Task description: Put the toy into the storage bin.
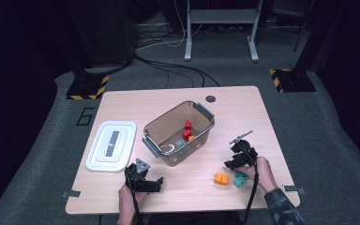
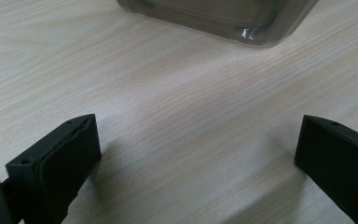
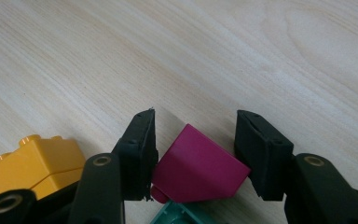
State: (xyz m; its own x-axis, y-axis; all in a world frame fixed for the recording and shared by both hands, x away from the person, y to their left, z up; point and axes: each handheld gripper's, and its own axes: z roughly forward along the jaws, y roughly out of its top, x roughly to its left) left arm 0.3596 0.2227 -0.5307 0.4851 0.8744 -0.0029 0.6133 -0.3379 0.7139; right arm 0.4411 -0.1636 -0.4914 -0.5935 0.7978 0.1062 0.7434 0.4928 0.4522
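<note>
Looking along the right gripper [image 3: 195, 154], its own view reveals a magenta block [image 3: 200, 168] with a sloped, smooth plastic face sitting between the ribbed black jaws; one jaw touches the block's side, the other stands just clear of it, so the tool is parted around the piece, not clenched. That same view catches an orange studded brick [image 3: 35, 163] just beside the jaws and a teal edge [image 3: 177, 217] at the bottom. From the high view the magenta piece is hidden under the right gripper [image 1: 236, 159], while the orange brick [image 1: 221, 178] and a teal block [image 1: 239, 178] lie close together on the pale wood-grain table [image 1: 243, 112]. The left gripper [image 2: 196, 154] hangs with its jaws spread wide over bare wood, released, facing the rounded corner of a translucent smoky plastic bin [image 2: 223, 18]. Seen from above, that bin [image 1: 166, 123] has grey handles and holds red pieces [image 1: 187, 130]; a white lid [image 1: 111, 145] lies flat to its left. No readable writing appears on these items.
</note>
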